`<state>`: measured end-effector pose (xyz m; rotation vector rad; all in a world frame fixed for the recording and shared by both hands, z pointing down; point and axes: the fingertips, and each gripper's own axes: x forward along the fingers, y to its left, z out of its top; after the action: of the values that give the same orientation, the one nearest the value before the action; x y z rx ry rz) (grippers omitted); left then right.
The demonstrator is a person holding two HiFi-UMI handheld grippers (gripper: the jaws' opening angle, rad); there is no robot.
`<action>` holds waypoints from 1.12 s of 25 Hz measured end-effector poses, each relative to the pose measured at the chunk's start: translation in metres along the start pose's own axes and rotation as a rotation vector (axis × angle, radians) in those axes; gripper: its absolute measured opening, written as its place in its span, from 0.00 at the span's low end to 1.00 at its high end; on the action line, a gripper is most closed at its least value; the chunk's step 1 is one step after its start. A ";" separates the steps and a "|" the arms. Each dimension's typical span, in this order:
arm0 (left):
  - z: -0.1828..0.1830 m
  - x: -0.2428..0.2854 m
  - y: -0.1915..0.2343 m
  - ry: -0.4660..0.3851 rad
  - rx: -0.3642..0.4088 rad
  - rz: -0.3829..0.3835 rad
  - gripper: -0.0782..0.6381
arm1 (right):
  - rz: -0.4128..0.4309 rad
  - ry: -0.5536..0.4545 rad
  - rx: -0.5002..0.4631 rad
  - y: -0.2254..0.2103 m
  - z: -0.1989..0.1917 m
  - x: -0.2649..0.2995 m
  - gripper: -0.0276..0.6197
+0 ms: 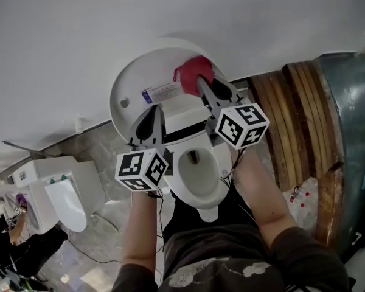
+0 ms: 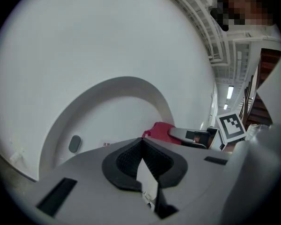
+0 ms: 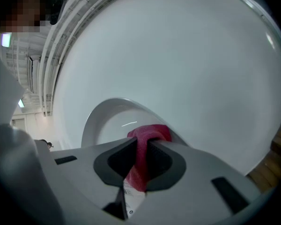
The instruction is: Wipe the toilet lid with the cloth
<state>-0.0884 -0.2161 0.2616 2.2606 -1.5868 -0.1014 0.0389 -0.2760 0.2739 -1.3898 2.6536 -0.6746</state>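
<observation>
The white toilet lid (image 1: 140, 78) stands raised against the wall, above the open bowl. A red cloth (image 1: 193, 76) is pressed on the lid's upper right part, and my right gripper (image 1: 200, 79) is shut on it. In the right gripper view the cloth (image 3: 147, 135) bulges out past the jaws against the lid (image 3: 107, 121). My left gripper (image 1: 151, 115) is shut with nothing in it, near the lid's lower left, below a printed label (image 1: 160, 93). From the left gripper view the lid (image 2: 107, 111), the cloth (image 2: 158, 130) and the right gripper's marker cube show to the right.
The toilet seat and bowl (image 1: 198, 178) lie open below the grippers. A second white toilet (image 1: 58, 193) stands at the left. Wooden planks (image 1: 292, 120) and a dark curved panel (image 1: 347, 132) are at the right. A white wall (image 1: 79, 29) rises behind the lid.
</observation>
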 end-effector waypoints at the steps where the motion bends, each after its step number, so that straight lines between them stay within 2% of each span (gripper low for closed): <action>1: -0.002 -0.001 0.003 -0.004 -0.005 0.009 0.12 | 0.002 0.005 -0.007 0.000 -0.003 -0.002 0.12; 4: -0.005 -0.014 0.020 -0.020 -0.014 0.045 0.12 | 0.062 0.022 -0.057 0.022 -0.011 -0.002 0.12; 7: -0.010 -0.037 0.045 -0.033 -0.024 0.091 0.12 | 0.174 0.055 -0.121 0.067 -0.029 0.007 0.12; 10: -0.017 -0.057 0.073 -0.038 -0.066 0.142 0.12 | 0.272 0.091 -0.159 0.112 -0.053 0.024 0.12; 12: -0.022 -0.071 0.087 -0.034 -0.092 0.160 0.12 | 0.313 0.114 -0.188 0.138 -0.071 0.036 0.12; 17: -0.034 -0.096 0.112 -0.019 -0.078 0.198 0.12 | 0.368 0.152 -0.189 0.181 -0.106 0.063 0.12; 22: -0.043 -0.108 0.115 -0.010 -0.077 0.202 0.12 | 0.349 0.151 -0.197 0.172 -0.120 0.073 0.12; 28: -0.066 -0.081 0.095 0.020 -0.055 0.152 0.12 | 0.257 0.101 -0.167 0.108 -0.103 0.067 0.12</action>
<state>-0.1848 -0.1520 0.3425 2.0855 -1.7180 -0.0811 -0.1097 -0.2403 0.3319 -1.0420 2.9563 -0.5190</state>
